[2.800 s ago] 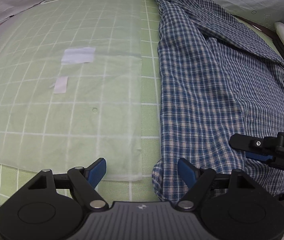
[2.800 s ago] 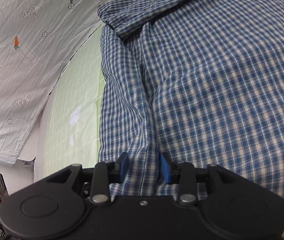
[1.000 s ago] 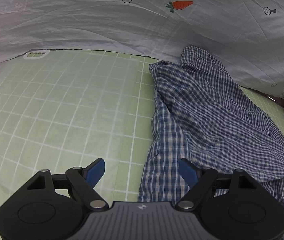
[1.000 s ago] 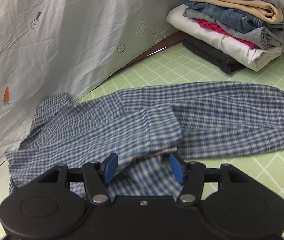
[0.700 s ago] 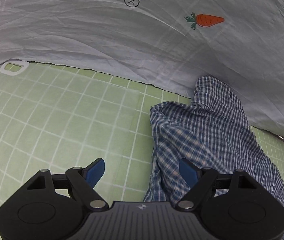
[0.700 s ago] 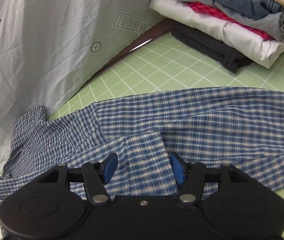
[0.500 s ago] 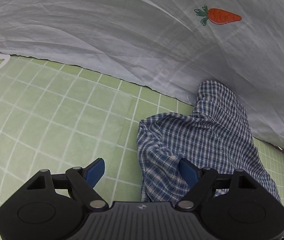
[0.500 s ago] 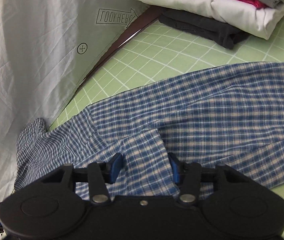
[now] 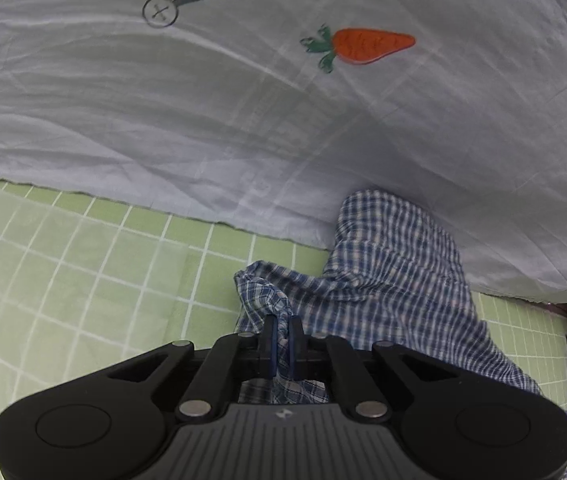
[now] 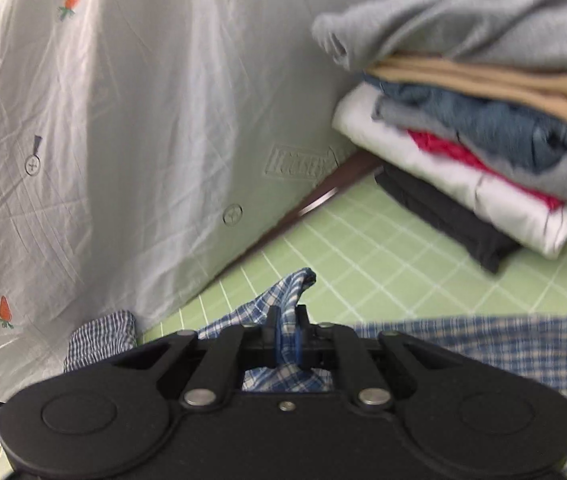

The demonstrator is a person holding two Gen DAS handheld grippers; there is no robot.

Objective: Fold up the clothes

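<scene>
Both cameras sit low over the green grid mat (image 9: 83, 280), each looking forward along its own closed fingers toward the white carrot-print sheet (image 9: 243, 120) behind the mat. The left wrist view faces the sheet almost squarely, close up. The right wrist view meets it at an angle, with the stacked clothes (image 10: 483, 140) at right. Both share sheet, mat and checked shirt (image 9: 395, 280).

My left gripper (image 9: 282, 338): matte black plastic body, ribbed grey centre panel with a small white logo, two round recessed discs at the sides, two silver pivot screws, blue finger pads (image 9: 270, 340). My right gripper (image 10: 286, 340): same black shell and linkage arms, silver screws plus a small centre screw, blue pads; slightly blurred, so any marking is unreadable.
</scene>
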